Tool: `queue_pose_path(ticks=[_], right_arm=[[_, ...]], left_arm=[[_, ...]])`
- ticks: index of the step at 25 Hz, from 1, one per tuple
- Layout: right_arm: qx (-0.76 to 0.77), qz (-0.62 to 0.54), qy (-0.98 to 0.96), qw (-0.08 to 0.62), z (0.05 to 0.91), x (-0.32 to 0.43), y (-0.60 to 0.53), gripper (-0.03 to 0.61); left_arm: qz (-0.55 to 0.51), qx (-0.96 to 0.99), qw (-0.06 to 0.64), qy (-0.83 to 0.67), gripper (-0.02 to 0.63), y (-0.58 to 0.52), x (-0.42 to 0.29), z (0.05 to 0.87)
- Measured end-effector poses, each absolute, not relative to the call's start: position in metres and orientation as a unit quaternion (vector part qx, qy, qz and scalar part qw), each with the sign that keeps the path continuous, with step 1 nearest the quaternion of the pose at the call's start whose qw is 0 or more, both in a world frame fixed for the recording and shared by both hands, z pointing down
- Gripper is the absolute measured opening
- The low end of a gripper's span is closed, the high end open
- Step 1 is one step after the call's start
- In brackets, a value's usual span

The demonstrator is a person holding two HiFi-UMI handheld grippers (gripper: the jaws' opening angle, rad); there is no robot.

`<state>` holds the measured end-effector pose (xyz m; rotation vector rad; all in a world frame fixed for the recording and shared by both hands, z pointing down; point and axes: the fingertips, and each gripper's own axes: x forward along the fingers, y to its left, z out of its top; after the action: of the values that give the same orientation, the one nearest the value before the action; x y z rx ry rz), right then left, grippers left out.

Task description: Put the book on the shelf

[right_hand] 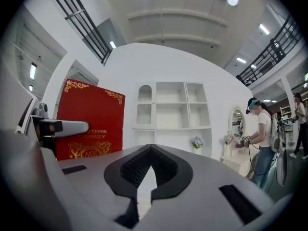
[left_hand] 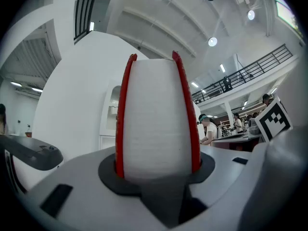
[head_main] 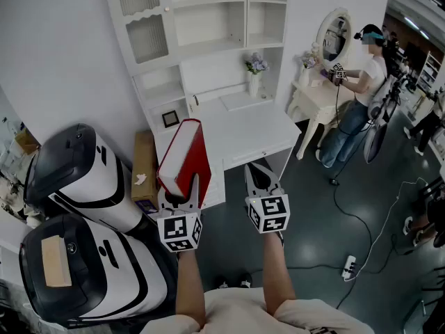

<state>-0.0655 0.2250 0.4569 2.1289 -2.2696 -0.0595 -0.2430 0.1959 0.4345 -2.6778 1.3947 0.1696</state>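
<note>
One red book (head_main: 185, 157); two tongs: left tongs (head_main: 179, 190), right tongs (head_main: 260, 176); one shelf unit (head_main: 208, 44); one cardboard box (head_main: 144, 160).

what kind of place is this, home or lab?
Probably a staged room set inside a big hall, not a home: white shelf unit and mirrored vanity stand under a high ceiling with a balcony railing.

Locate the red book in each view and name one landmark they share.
Head view: book left of centre, in the left gripper.
Left gripper view: centre, pages facing the camera.
Right gripper view: left side, cover showing.
Shared landmark: person at the white dressing table.
</note>
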Motion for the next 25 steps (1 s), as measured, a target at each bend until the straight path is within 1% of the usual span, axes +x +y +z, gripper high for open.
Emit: queue_pose_path(ticks=[6,15,21,25], right_arm=[[0.681,-0.018,-0.732,0.013,0.460,-0.060,0.225,0.018],[0.690,-0.017,-0.723,-0.004,0.463,-0.029,0.235,0.018],[0.679,-0.001,-0.734,-0.019,0.470,-0.001,0.241,0.018],[0.664,-0.006,-0.747,-0.030,0.475,0.011,0.246,0.018]], left_arm=[[0.048,-0.886,0.057,0.457,0.216,0.194,-0.235,0.440],[0.051,-0.886,0.057,0.457,0.215,0.201,-0.213,0.436],[0.044,-0.886,0.074,0.456,0.216,0.207,-0.191,0.425],[0.050,-0.882,0.062,0.464,0.216,0.208,-0.179,0.431]])
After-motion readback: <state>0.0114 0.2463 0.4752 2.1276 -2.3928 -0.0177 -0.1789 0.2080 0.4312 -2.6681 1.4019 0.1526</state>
